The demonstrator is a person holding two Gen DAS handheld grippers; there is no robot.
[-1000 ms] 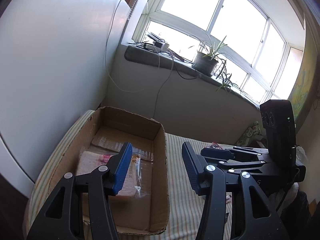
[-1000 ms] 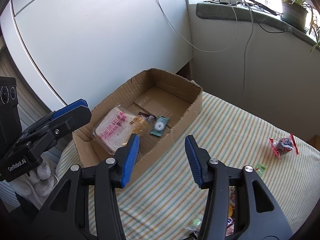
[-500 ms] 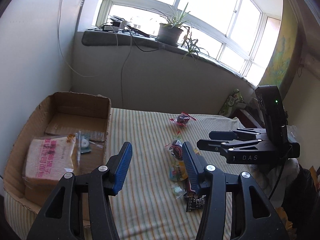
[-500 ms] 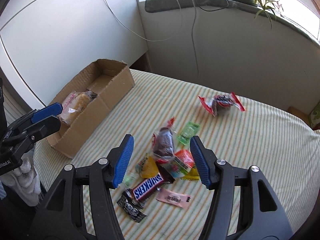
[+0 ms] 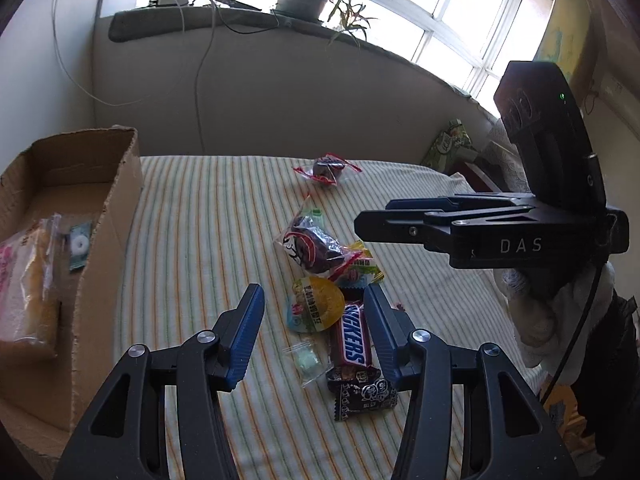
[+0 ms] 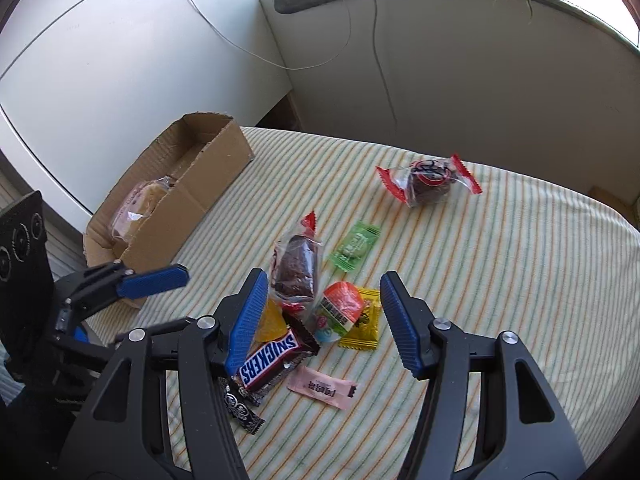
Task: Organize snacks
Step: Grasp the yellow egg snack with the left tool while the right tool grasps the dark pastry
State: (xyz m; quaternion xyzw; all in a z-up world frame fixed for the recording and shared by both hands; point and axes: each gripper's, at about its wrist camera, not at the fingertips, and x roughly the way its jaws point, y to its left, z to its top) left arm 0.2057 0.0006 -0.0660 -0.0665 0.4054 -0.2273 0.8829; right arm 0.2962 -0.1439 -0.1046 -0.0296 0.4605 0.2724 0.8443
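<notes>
Several wrapped snacks lie heaped on the striped cloth: a Snickers bar (image 5: 354, 340) (image 6: 272, 362), a yellow jelly cup (image 5: 316, 306), a brownie packet (image 5: 316, 246) (image 6: 296, 268) and an orange-lidded cup (image 6: 340, 304). A red-edged cake packet (image 5: 326, 168) (image 6: 430, 180) lies apart, farther back. My left gripper (image 5: 314, 332) hovers open over the near side of the heap, holding nothing. My right gripper (image 6: 324, 280) hangs open above the same heap, also holding nothing. The cardboard box (image 5: 108, 240) (image 6: 208, 184) stands to the left with a bread packet (image 5: 24, 288) inside.
A green candy (image 6: 354, 244), a yellow sachet (image 6: 366, 320), a pink packet (image 6: 324, 388) and a black patterned candy (image 5: 362, 394) lie around the heap. The grippers hang close together, the left one (image 6: 152, 282) beside the box. A wall and a windowsill with cables lie behind.
Both grippers have swung from the cardboard box to the right and down over the snack heap. The right jaws stand a little wider than a second ago.
</notes>
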